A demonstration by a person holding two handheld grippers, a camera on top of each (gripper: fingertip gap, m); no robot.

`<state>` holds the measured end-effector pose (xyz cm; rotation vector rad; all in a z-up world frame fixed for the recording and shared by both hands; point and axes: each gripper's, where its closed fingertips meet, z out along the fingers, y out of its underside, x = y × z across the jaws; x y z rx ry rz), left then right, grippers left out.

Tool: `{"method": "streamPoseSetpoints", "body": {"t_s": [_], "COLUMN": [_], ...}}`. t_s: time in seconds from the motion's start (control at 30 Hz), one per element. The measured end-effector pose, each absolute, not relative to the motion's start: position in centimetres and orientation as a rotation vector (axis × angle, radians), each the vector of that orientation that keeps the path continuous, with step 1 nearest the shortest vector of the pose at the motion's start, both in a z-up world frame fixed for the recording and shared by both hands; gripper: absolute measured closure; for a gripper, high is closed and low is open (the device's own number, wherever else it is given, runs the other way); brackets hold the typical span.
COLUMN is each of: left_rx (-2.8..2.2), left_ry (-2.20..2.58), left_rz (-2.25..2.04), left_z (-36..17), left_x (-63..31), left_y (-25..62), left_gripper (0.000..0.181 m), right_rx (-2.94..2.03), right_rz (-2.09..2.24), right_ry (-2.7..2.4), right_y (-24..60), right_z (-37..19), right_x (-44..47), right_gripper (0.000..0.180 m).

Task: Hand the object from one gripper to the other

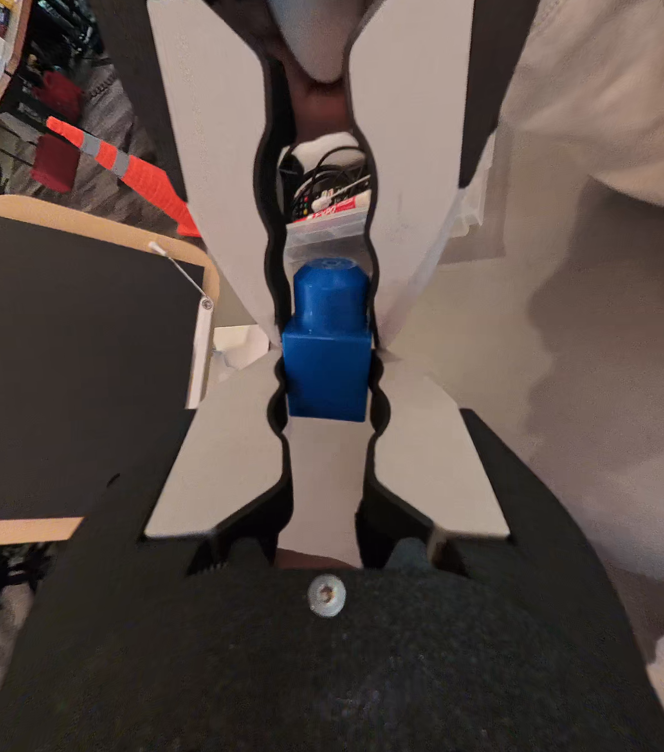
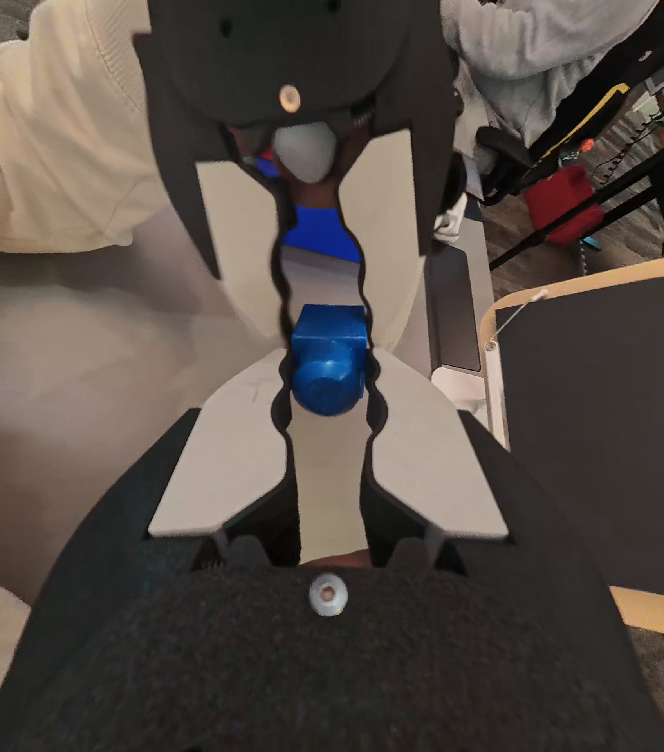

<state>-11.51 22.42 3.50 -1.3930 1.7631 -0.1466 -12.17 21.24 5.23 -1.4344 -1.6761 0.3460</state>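
Observation:
A blue toy block (image 1: 326,374) with a square body and one round stud is held in the air between both grippers. In the left wrist view my left gripper (image 1: 327,366) is shut on the square body. The right gripper (image 1: 327,339) comes in from the top, tip to tip, and its fingers close around the stud. In the right wrist view my right gripper (image 2: 328,366) grips the round stud of the block (image 2: 328,386), and the left gripper (image 2: 327,337) holds the body from the far side. Both grips look tight.
A black panel with a tan wooden edge (image 1: 58,366) stands close on the left, and shows on the right in the right wrist view (image 2: 607,407). A person's cream sleeve (image 2: 37,142) is behind the left gripper. A red bag (image 2: 558,207) and a grey laptop (image 2: 456,305) lie farther off. Left and right tips are no more than a few centimetres apart.

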Motion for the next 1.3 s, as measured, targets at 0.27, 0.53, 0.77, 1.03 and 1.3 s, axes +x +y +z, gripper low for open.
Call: {"method": "streamPoseSetpoints", "body": {"t_s": [0.27, 0.53, 0.77, 1.03, 1.3], "left_rx": [-1.414, -1.43, -1.282, -1.213, -1.256], "left_ry": [1.758, 1.518, 1.055, 1.202, 1.213], "left_rz": [-0.131, -0.085, 0.12, 0.495, 0.459], "left_z": [3.5, 6.5, 13.9, 11.2, 10.0], "left_x": [-11.5, -12.3, -15.2, -14.7, -13.0], "left_y": [23.6, 27.1, 31.7, 33.0, 32.3], "left_gripper": [0.145, 0.145, 0.144, 0.145, 0.144], "right_rx": [-1.389, -1.349, -1.703, -1.639, -1.715], "right_rz": [0.326, 0.429, 0.829, 0.729, 0.71], "right_ry": [-1.599, -1.285, -0.658, -0.768, -0.825], "right_y": [22.2, 24.3, 30.3, 30.2, 31.0], "right_z": [5.8, 10.5, 12.7, 11.8, 10.6], "right_x": [-12.0, -11.1, -10.6, -13.9, -13.8], "right_gripper": [0.147, 0.137, 0.127, 0.114, 0.145]}}
